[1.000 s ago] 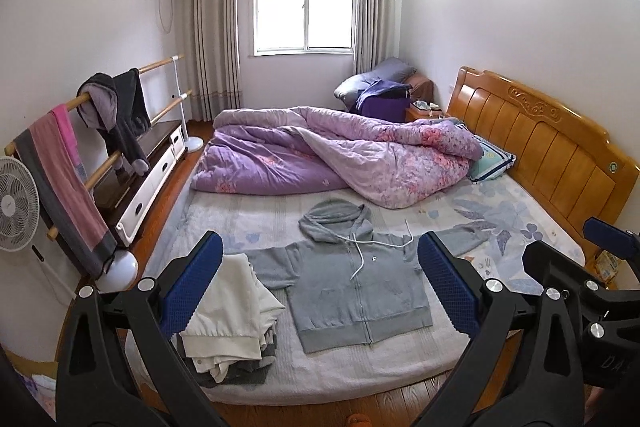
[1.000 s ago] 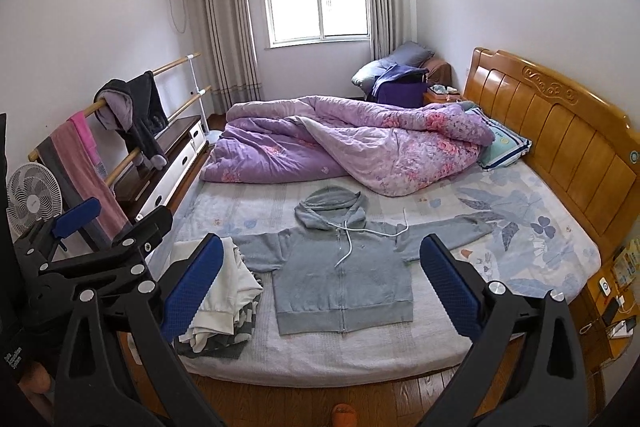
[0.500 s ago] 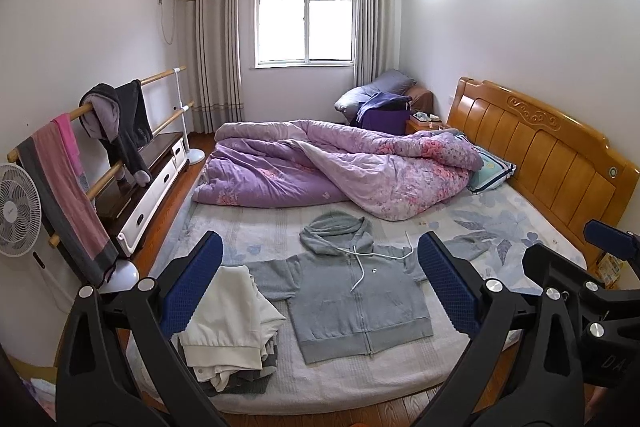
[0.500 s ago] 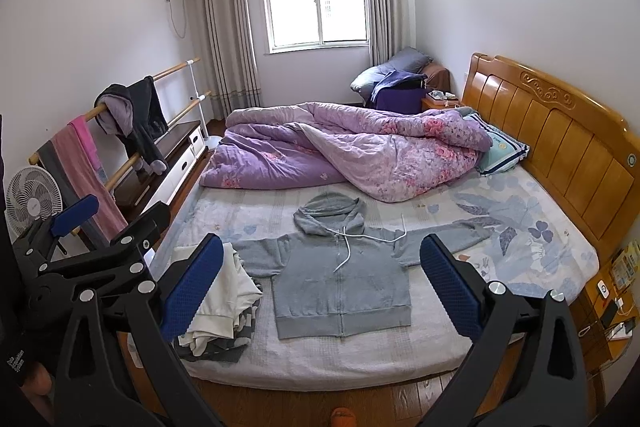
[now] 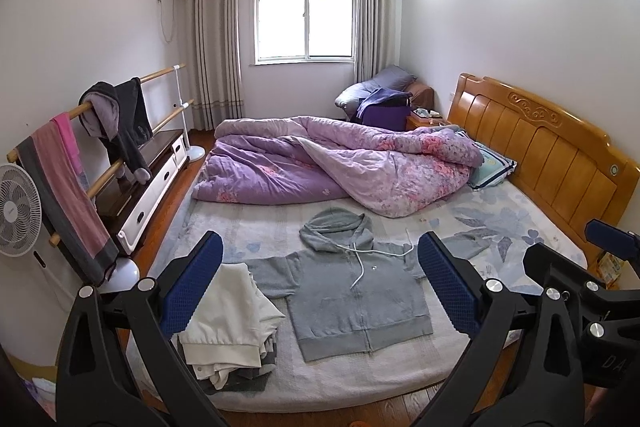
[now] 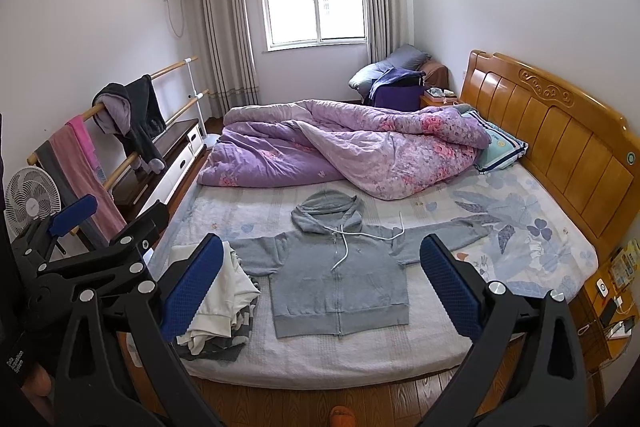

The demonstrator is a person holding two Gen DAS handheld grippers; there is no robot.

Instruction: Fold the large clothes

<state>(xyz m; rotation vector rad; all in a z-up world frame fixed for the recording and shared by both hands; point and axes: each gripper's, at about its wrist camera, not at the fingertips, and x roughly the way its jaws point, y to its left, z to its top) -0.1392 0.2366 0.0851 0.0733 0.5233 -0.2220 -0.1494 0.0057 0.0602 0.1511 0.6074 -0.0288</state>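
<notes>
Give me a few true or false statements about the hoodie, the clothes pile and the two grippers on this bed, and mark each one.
1. The grey zip hoodie lies flat on the bed with both sleeves spread out. True.
2. The left gripper is clamped on a hoodie sleeve. False: its jaws stand wide apart, holding nothing, back from the bed.
3. A pile of folded clothes with a white garment on top sits beside the hoodie, at the bed's corner. True.
4. The purple floral quilt covers the hoodie's hood. False: the quilt is bunched farther back and the hood is in plain sight.
5. The right gripper is open. True.
</notes>
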